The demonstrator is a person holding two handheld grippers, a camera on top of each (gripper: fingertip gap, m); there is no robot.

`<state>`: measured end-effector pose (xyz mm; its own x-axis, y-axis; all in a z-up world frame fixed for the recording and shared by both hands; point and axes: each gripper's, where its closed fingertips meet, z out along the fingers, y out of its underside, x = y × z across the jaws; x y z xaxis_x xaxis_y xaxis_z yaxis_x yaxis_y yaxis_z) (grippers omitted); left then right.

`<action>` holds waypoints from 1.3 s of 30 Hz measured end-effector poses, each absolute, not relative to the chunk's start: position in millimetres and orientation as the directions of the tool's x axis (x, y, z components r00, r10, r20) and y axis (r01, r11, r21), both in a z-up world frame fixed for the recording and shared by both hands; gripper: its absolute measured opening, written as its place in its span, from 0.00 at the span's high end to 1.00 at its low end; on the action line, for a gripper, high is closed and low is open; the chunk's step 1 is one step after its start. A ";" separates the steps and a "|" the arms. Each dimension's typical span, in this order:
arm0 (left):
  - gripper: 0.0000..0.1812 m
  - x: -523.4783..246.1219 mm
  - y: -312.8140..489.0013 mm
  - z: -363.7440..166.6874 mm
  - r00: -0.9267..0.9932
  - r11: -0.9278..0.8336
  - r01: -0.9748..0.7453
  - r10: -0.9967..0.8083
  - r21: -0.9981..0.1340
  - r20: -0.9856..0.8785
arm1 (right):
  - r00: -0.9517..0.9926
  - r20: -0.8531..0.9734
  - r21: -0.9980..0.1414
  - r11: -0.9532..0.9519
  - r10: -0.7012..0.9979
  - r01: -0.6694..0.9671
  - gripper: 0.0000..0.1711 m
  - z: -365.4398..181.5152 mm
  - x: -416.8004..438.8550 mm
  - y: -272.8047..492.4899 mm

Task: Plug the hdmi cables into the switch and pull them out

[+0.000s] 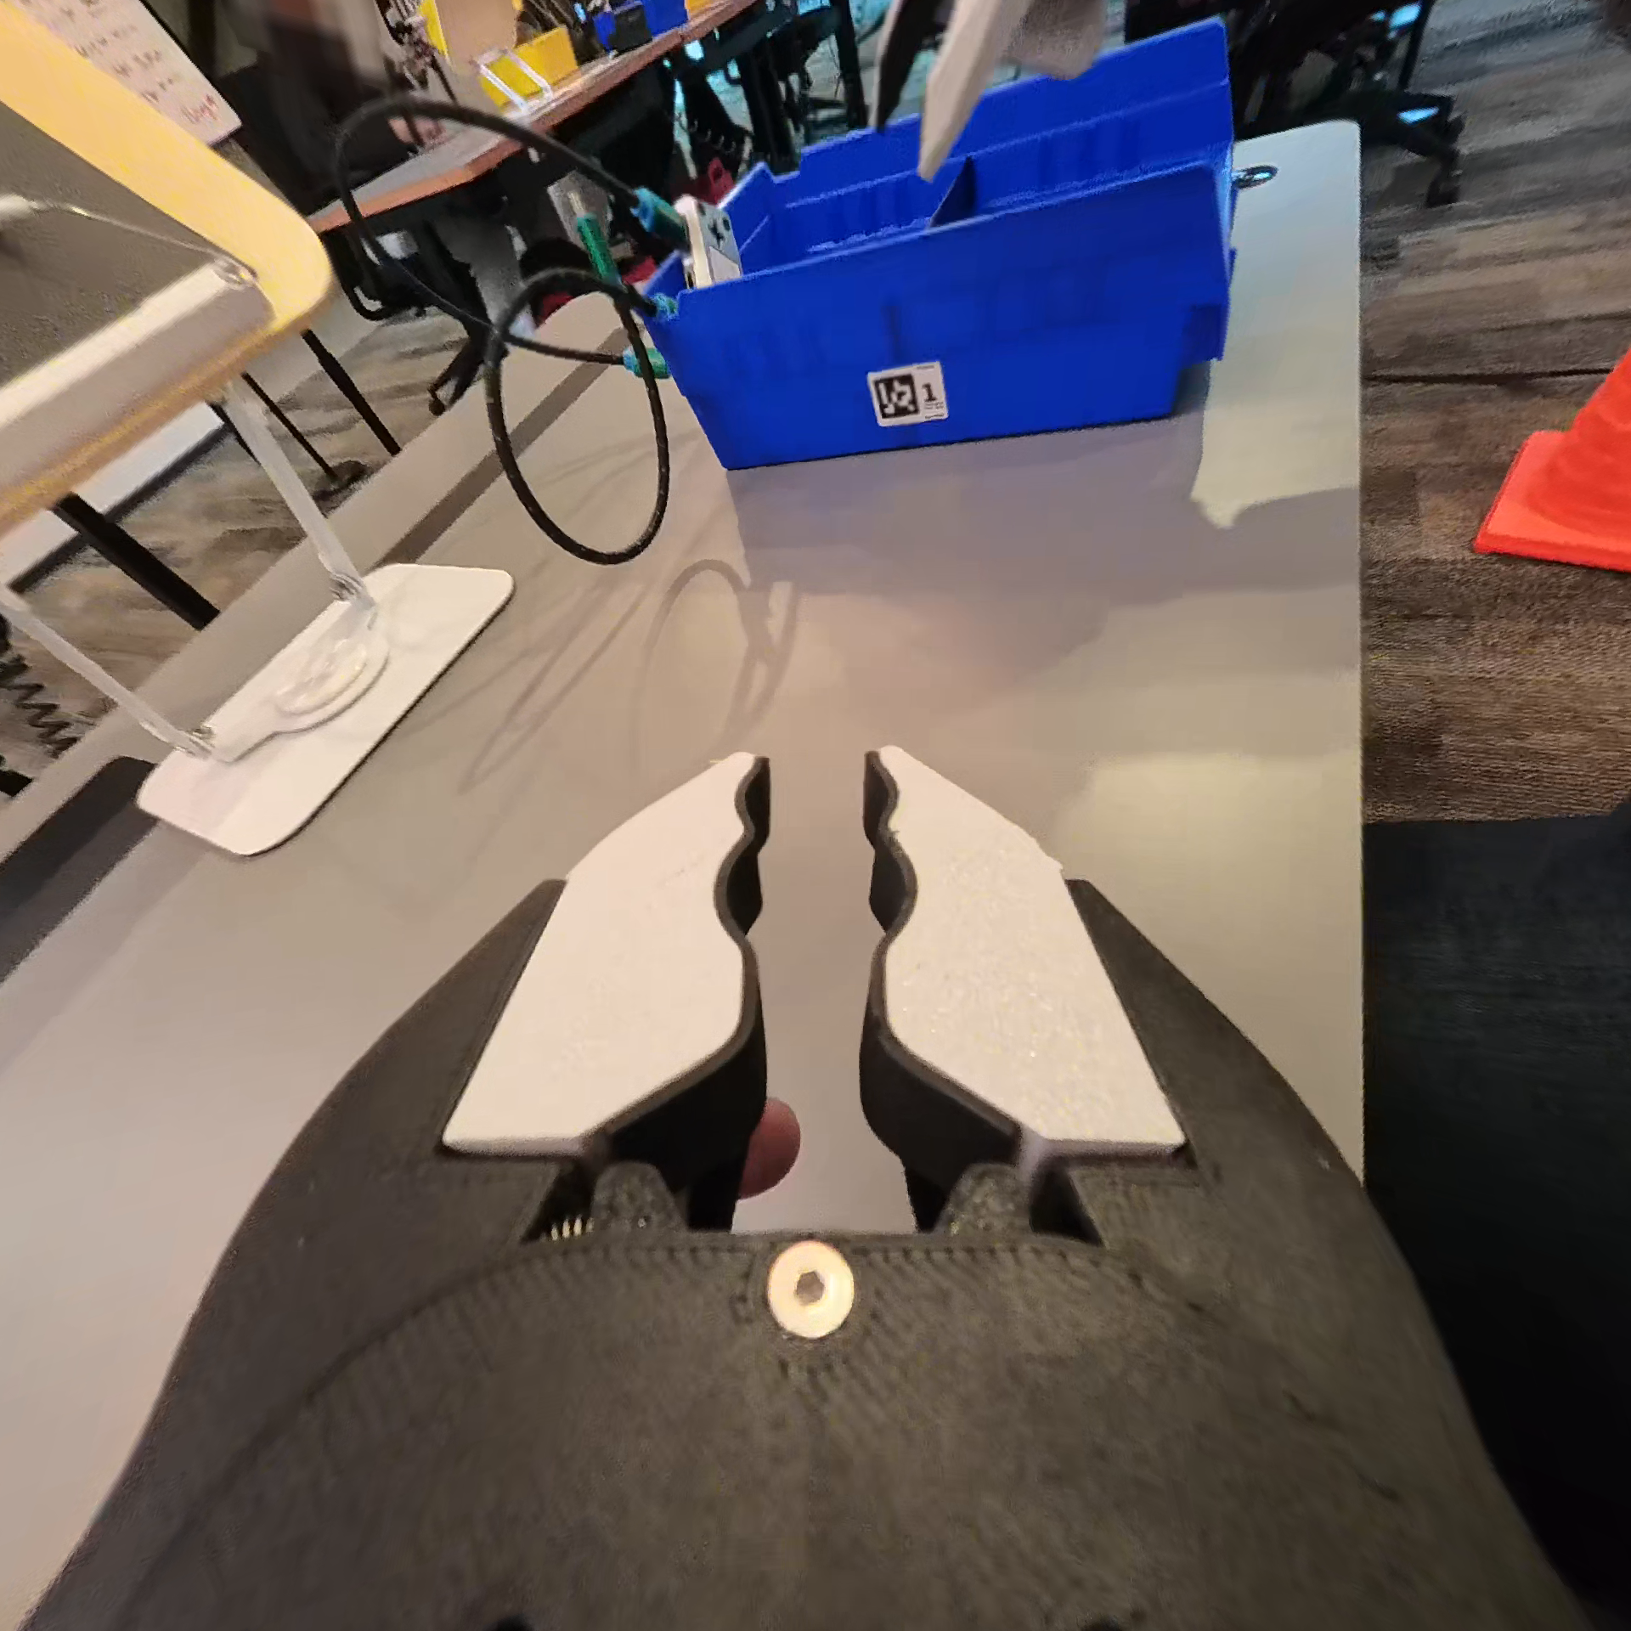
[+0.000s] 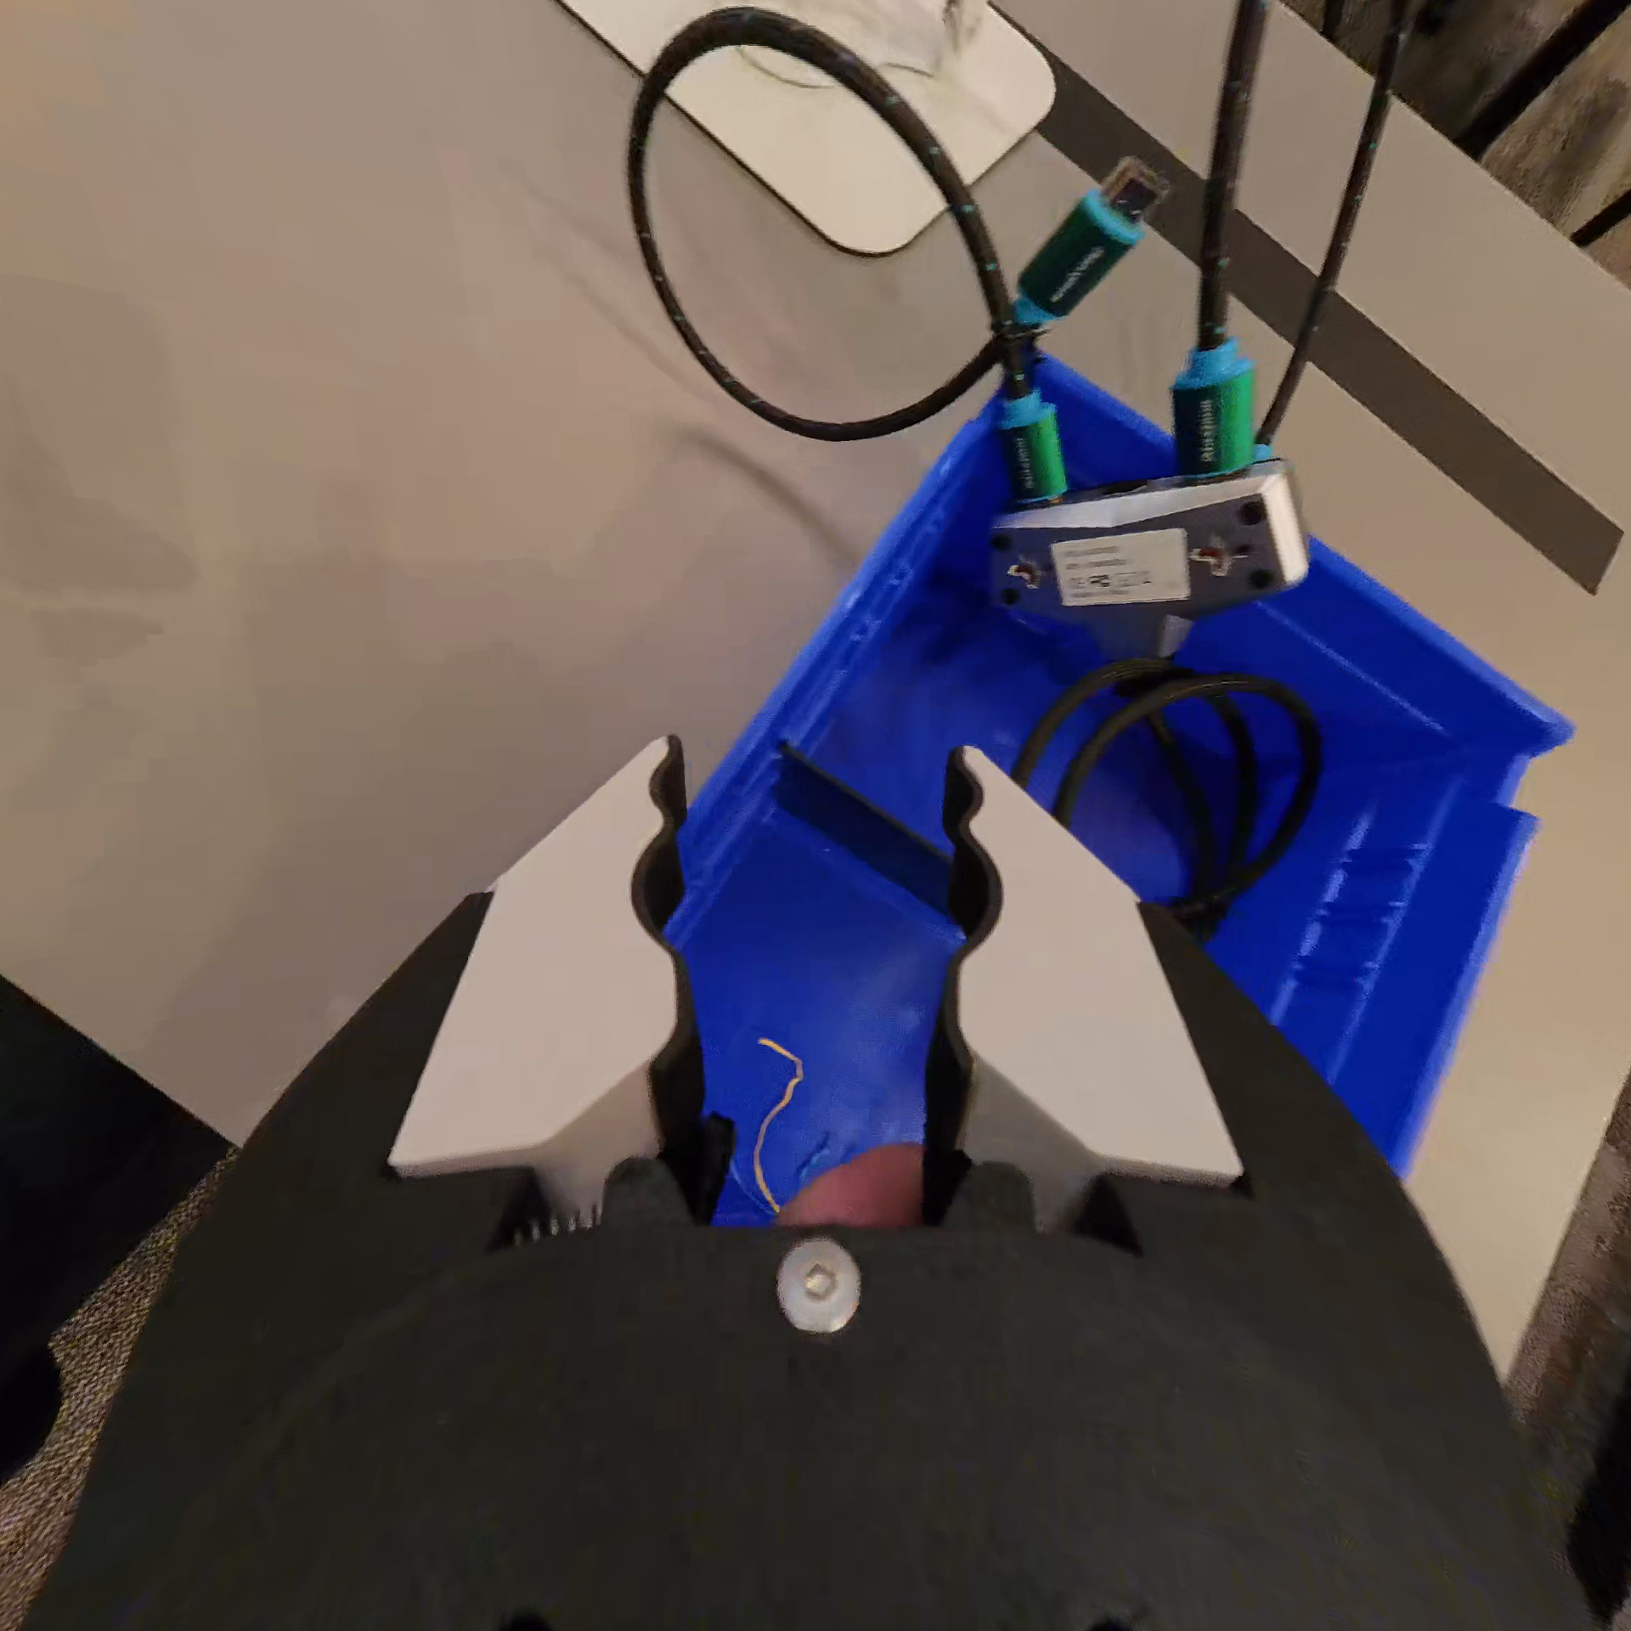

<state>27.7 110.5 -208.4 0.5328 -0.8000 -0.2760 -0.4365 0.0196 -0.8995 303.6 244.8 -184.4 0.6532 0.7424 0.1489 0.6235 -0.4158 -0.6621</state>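
Both grippers, left gripper (image 1: 816, 768) and right gripper (image 2: 816, 763), have fingers apart, empty. The switch (image 2: 1147, 552) looks light and likely to slide; grip the rigid green plugs (image 2: 1213, 424), not the springy cables (image 2: 794, 415).

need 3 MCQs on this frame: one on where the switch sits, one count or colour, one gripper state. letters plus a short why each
1. Where is the switch?
A. in the blue bin, at its far end
B. on the white stand base
C. between the right gripper's fingers

2. How many green plugs are in the switch?
A. none
B. two
C. four

3. What state is the right gripper in?
A. shut on a plug
B. shut on the bin wall
C. open, holding nothing

Answers:
1 A: the right wrist view shows the switch propped at the far end of the bin, above a coiled black cable.
2 B: two plugs sit in its top edge; a third plug hangs free outside the bin.
3 C: its fingers stand apart above the bin with only the bin floor between them.
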 end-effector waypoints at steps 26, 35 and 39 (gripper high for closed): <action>0.88 -335.4 218.4 -211.3 0.436 -0.382 -0.889 -0.530 -0.254 -0.728 | 0.619 0.460 -0.703 -0.164 0.637 0.692 0.86 -155.7 243.7 215.3; 0.89 -336.4 242.7 -257.9 0.338 -0.326 -0.936 -0.734 -0.132 -0.589 | 0.542 0.463 -0.743 -0.026 0.702 0.668 0.88 -133.0 192.2 182.2; 0.89 -345.7 245.2 -277.9 0.183 -0.264 -0.962 -0.798 0.061 -0.575 | 0.510 0.456 -0.748 0.003 0.729 0.664 0.88 -135.3 176.2 175.4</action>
<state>-345.7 245.2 -277.9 0.1829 -0.7977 -0.5746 -0.9625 -0.2645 0.0609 176.2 175.4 -135.3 0.5102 0.7293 0.4558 0.6639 0.0030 -0.7478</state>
